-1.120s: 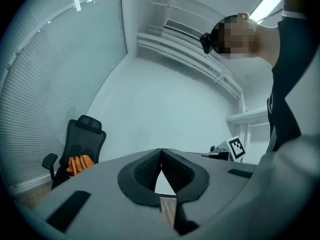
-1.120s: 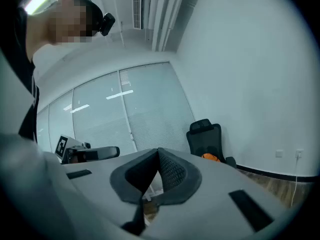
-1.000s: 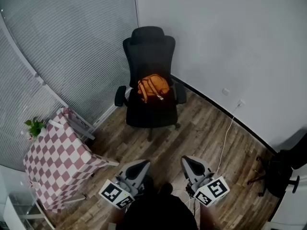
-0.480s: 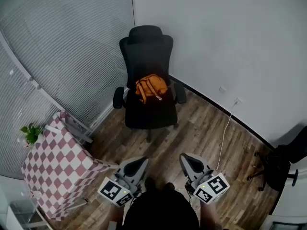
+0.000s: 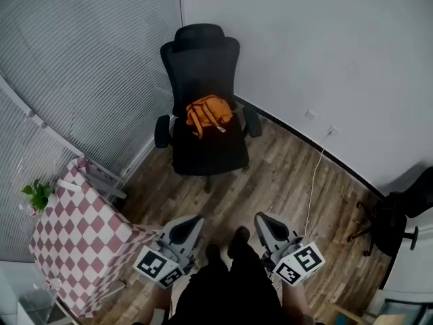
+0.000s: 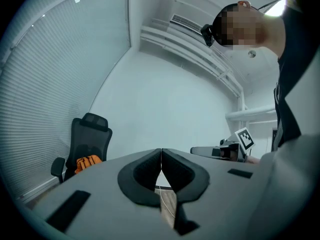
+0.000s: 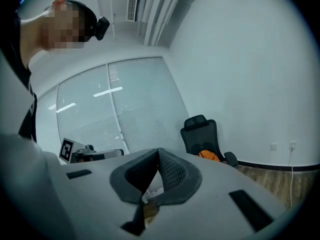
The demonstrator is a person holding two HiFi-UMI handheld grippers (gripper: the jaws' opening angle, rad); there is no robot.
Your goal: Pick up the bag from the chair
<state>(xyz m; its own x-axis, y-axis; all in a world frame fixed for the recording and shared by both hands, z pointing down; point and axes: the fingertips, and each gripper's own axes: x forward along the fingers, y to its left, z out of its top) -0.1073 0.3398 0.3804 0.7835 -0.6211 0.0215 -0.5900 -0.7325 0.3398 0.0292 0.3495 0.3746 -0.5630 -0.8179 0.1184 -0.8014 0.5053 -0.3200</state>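
An orange bag (image 5: pixel 207 112) lies on the seat of a black office chair (image 5: pixel 203 66) in the room's far corner. The bag (image 6: pixel 88 162) also shows small at the left of the left gripper view, and the bag (image 7: pixel 208 155) at the right of the right gripper view. My left gripper (image 5: pixel 190 225) is held low near my body, its jaws pressed together with nothing between them. My right gripper (image 5: pixel 266 223) is beside it, likewise shut and empty. Both are far from the chair, across the wooden floor.
A small table with a red-and-white checked cloth (image 5: pixel 78 232) stands at the left, a green plant (image 5: pixel 37 195) beside it. A white cable (image 5: pixel 314 181) runs from a wall socket across the floor. Another dark chair (image 5: pixel 399 215) is at the right edge. Blinds (image 5: pixel 74 66) cover the left wall.
The whole view has shifted: the chair and bag sit slightly higher and further left in the head view, and my feet now show between the grippers. Both grippers stay shut.
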